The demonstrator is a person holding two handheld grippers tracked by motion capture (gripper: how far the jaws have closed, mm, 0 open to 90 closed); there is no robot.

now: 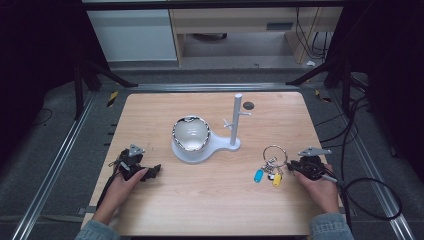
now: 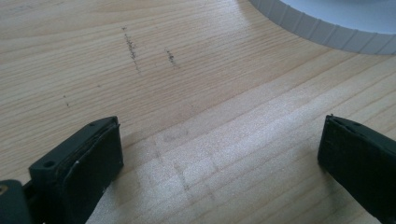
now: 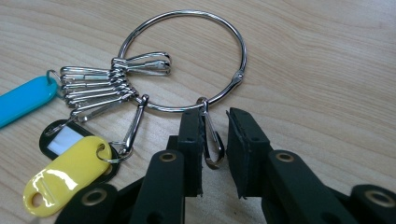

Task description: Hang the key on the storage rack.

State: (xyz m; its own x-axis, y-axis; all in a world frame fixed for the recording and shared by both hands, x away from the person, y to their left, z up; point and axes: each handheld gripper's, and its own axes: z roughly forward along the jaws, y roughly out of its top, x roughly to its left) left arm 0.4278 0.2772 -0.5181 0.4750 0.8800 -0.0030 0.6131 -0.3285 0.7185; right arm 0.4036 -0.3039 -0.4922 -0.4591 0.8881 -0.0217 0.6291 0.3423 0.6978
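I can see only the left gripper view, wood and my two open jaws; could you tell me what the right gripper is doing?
Observer: The right gripper has a small clip between its jaws, not yet clamped.
Operator: What does that clip hang from?
Observer: A large key ring lying flat on the table, with blue and yellow tags.
Operator: Is there anywhere to hang it?
Observer: A white peg stand behind it, beside a bowl.

White peg stand [image 1: 236, 122] mid-table [image 1: 200, 200]; bowl [image 1: 190, 133] on its base; key ring [image 1: 270, 163] right.
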